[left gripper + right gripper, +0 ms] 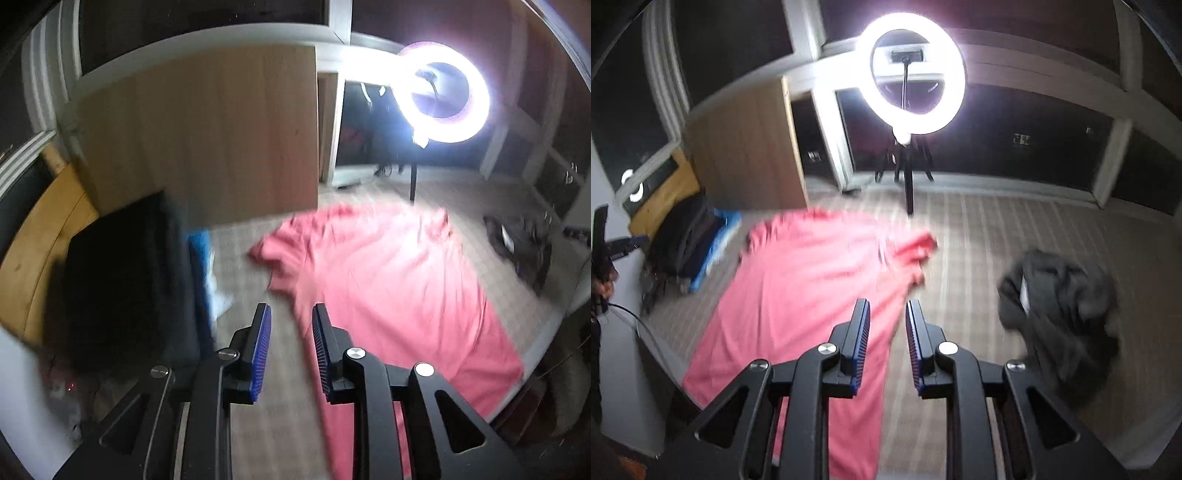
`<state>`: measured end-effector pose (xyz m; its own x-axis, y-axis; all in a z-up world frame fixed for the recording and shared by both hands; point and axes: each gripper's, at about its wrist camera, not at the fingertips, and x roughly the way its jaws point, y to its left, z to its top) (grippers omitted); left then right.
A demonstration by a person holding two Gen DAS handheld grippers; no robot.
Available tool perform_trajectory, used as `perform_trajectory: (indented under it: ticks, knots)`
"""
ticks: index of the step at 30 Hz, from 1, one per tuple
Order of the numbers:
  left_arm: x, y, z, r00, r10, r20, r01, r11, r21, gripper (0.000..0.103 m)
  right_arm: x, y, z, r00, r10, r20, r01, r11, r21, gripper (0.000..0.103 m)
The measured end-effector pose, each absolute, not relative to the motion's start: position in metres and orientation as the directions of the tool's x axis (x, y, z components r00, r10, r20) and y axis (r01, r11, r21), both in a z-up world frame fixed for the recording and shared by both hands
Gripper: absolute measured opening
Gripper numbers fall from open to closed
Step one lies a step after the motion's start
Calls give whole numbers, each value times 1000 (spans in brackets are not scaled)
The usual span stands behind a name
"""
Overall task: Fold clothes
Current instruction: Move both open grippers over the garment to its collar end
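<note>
The left claw (291, 314) hangs above the striped carpet (258, 406) with its blue-padded fingers (263, 347) spread and nothing between them. The pink shirt (388, 280) lies spread flat ahead and to its right, its near edge running under the right finger; a sleeve (269, 251) sticks out ahead. A black bag (122, 280) sits to its left, with a wooden panel (207, 136) beyond it.

The right claw (887, 312) is likewise released and empty, raised over the shirt (805, 295), which lies ahead and to its left, the edge passing below the fingertips. A grey garment (1063, 314) lies crumpled to its right, well apart from the shirt. A lit ring light (911, 74) stands straight ahead. Both views are blurred; no writing can be read.
</note>
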<state>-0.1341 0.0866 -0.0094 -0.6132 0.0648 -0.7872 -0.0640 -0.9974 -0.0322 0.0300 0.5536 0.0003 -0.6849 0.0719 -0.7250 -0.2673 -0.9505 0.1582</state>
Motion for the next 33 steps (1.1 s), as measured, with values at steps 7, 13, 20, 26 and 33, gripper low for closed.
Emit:
perform_trajectory:
  ticks: [7, 13, 20, 26, 33]
  knots:
    - [-221, 142, -75, -507, 132, -852, -104, -990, -91, 22, -82, 586, -93, -622, -84, -779, -167, -957, 236, 20]
    - [-276, 187, -113, -425, 190, -885, -182, -976, -123, 22, -150, 595, -178, -500, -150, -853, -172, -948, 268, 20]
    - [-380, 248, -144, -404, 224, -887, -357, -931, -72, 33, -165, 649, -190, -521, -42, -852, -313, -920, 237, 46]
    - [-459, 272, -186, -427, 80, -901, -447, -885, 134, 33, -187, 689, -205, -512, -3, -859, -351, -912, 212, 52]
    - [-487, 279, -224, -377, 72, -924, -538, -829, 154, 33, -219, 708, -219, -526, -76, -847, -304, -913, 271, 52]
